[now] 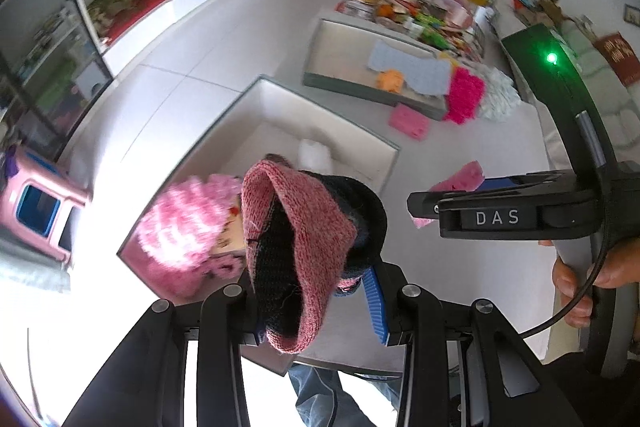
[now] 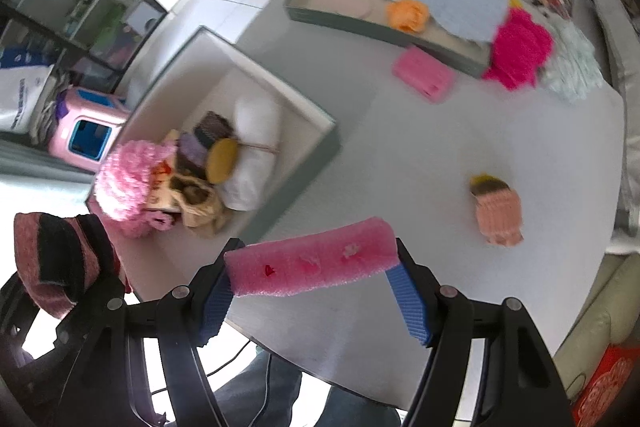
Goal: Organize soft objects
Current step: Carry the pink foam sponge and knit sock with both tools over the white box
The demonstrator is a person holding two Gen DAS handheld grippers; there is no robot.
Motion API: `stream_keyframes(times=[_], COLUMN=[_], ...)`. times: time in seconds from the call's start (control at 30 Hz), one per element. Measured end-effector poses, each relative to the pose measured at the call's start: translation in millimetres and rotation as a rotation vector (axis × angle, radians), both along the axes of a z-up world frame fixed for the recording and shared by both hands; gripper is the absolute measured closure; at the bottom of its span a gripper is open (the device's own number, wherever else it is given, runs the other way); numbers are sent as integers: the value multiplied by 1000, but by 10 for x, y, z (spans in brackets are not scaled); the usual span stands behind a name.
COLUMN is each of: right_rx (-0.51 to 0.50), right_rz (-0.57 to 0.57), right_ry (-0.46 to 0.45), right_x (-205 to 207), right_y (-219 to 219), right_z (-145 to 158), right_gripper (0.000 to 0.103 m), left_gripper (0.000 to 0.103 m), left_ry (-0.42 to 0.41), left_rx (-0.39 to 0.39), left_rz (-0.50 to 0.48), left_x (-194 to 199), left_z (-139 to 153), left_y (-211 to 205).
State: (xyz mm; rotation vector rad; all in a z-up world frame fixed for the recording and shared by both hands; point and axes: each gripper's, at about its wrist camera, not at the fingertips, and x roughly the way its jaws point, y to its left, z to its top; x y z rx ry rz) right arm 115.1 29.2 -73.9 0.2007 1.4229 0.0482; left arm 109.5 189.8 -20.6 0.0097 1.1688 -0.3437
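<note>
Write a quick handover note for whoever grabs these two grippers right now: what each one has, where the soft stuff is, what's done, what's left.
Left gripper: shut on a pink-and-black knitted hat, above the near box.
Right gripper: shut on a pink foam block, above the grey table.
Done: the near white box holds a fluffy pink-and-white item, a white cloth roll and small knitted pieces.
Left: both held things, a peach knitted piece, a pink sponge and a magenta fluffy cloth are outside the near box.
</note>
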Motion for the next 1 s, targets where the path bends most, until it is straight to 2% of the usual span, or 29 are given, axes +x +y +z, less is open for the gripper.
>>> stream_keyframes(times=[0.33, 1.0], right_rx=[15, 3], right_rz=[123, 291], right_ry=[-5, -14], right_x=[163, 227], right_y=[515, 1220], right_z=[18, 21], right_gripper=[29, 29], left_gripper=[64, 64], left_ry=[2, -5], left_rx=[-16, 3], left_rz=[135, 247], left_x=[-47, -258], left_z=[23, 65], left_y=[442, 785])
